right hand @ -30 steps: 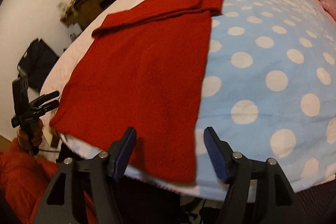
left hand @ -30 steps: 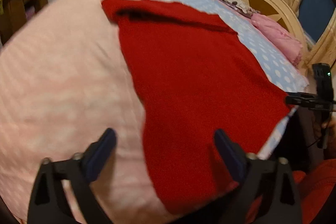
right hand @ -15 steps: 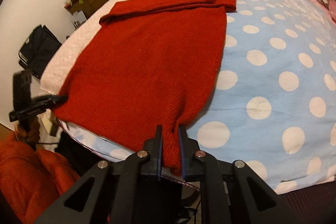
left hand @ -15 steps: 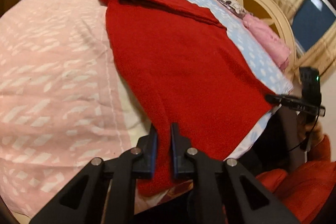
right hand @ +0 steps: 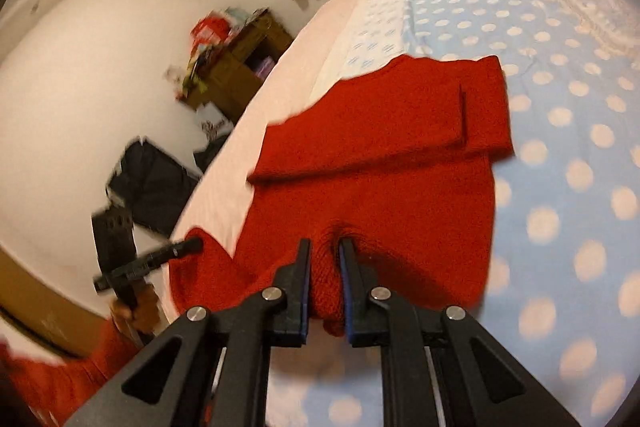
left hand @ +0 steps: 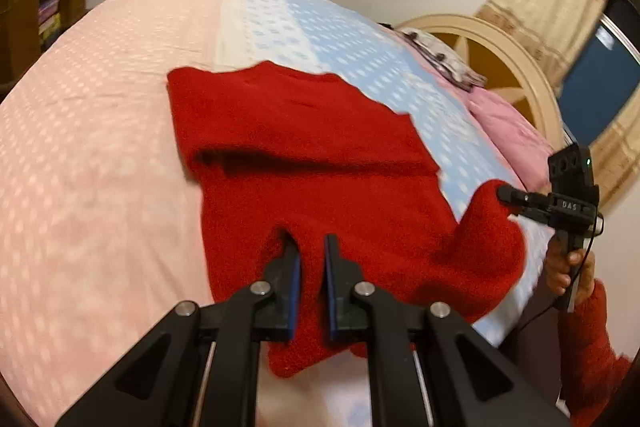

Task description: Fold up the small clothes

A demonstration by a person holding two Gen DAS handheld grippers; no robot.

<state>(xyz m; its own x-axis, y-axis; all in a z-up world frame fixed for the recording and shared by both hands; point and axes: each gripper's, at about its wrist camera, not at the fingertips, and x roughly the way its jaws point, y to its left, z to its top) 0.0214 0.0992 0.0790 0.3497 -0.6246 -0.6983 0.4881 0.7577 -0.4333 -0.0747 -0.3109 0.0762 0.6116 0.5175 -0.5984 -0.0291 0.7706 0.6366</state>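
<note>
Fingers of both grippers clamped on the red sweater's raised near hem, bed beneath.

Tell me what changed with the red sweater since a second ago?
Both tools closed on the near hem of the red sweater. The left tool and the right tool each pinch a corner, and that edge has been lifted off the bed and carried toward the far end, so the sweater is starting to fold. The folded sleeves at the far end stayed in place on the bed.
</note>
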